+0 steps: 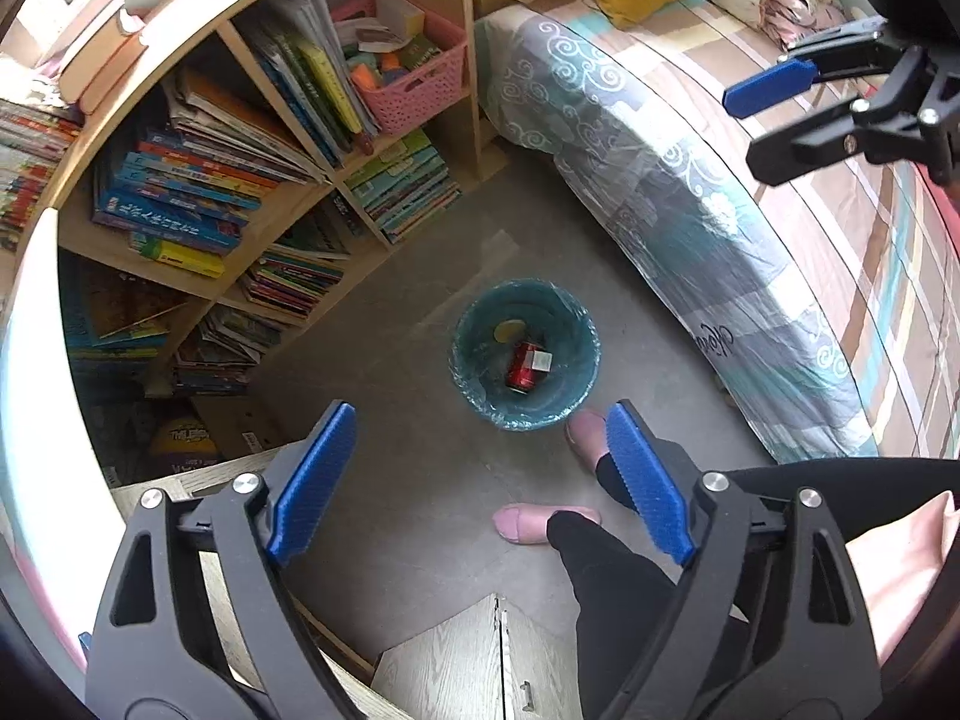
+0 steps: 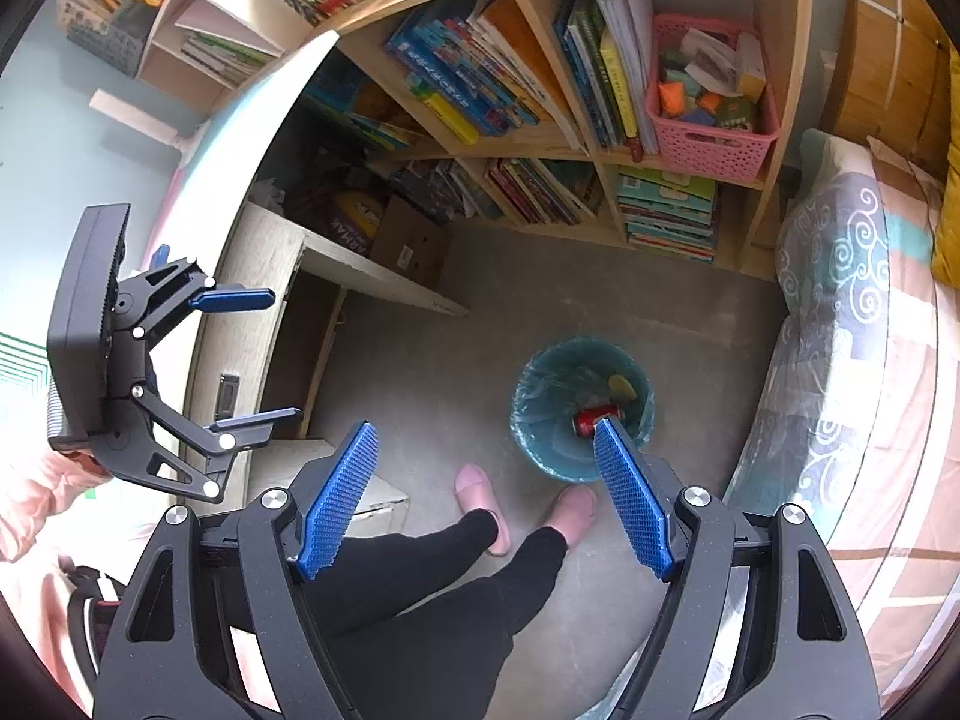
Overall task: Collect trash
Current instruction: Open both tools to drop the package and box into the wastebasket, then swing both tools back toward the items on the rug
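Note:
A teal trash bin (image 1: 576,324) with a clear liner stands on the grey floor; it also shows in the right wrist view (image 2: 540,396). Inside lie a red can (image 1: 521,365), a small white piece (image 1: 541,362) and a yellow scrap (image 1: 507,330). My left gripper (image 1: 480,480) is open and empty, held high above the floor just short of the bin. My right gripper (image 2: 486,495) is open and empty, also high above the floor, its right fingertip overlapping the bin's view. Each gripper shows in the other's view: the right (image 1: 750,126), the left (image 2: 264,354).
A wooden bookshelf (image 1: 228,192) full of books and a pink basket (image 1: 414,84) stands behind the bin. A bed (image 1: 750,228) with a patterned cover runs along the right. A wooden desk with a drawer (image 2: 270,324) is at left. The person's legs and pink slippers (image 1: 588,432) are by the bin.

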Available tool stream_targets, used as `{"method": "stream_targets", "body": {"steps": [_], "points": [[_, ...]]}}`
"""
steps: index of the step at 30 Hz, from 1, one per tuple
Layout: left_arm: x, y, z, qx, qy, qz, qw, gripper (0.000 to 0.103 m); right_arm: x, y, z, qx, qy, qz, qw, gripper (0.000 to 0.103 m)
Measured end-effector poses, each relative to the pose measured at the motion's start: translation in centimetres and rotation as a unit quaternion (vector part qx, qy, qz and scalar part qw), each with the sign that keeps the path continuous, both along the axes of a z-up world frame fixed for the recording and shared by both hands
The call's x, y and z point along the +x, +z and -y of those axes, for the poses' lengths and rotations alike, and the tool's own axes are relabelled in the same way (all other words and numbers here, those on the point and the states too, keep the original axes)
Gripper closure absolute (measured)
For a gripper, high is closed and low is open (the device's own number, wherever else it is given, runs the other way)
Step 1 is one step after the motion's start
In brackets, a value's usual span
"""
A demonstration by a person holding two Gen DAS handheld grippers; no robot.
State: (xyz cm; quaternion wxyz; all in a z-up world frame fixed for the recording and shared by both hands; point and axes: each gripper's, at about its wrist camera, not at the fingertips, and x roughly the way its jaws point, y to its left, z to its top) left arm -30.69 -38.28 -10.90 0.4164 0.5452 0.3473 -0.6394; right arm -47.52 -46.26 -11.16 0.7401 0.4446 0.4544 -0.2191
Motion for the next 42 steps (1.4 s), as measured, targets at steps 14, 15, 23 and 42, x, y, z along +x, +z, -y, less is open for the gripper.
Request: {"method": "stream_targets", "body": {"steps": [14,15,23,42], "points": [[4.6,3.7,-2.3,-0.055,0.075,0.018,0.9955,0.014,4.2,2.0,-0.4,-0.023,0.042,0.012,0.999,0.024],[5.1,3.9,-2.5,-0.057,0.081,0.020,0.9948,0.014,4.8,2.2,-0.5,-0.025,0.047,0.014,0.998,0.024],[10.2,5.6,-5.1,-0.068,0.157,0.027,0.9848,0.008,9.3,3.6,-1.2,-0.045,0.103,0.025,0.993,0.024],[18.1,8.0,-12.6,-0.101,0.333,0.056,0.9359,0.007,20.3,6.9,-4.8,-0.087,0.255,0.040,0.962,0.020]]}}
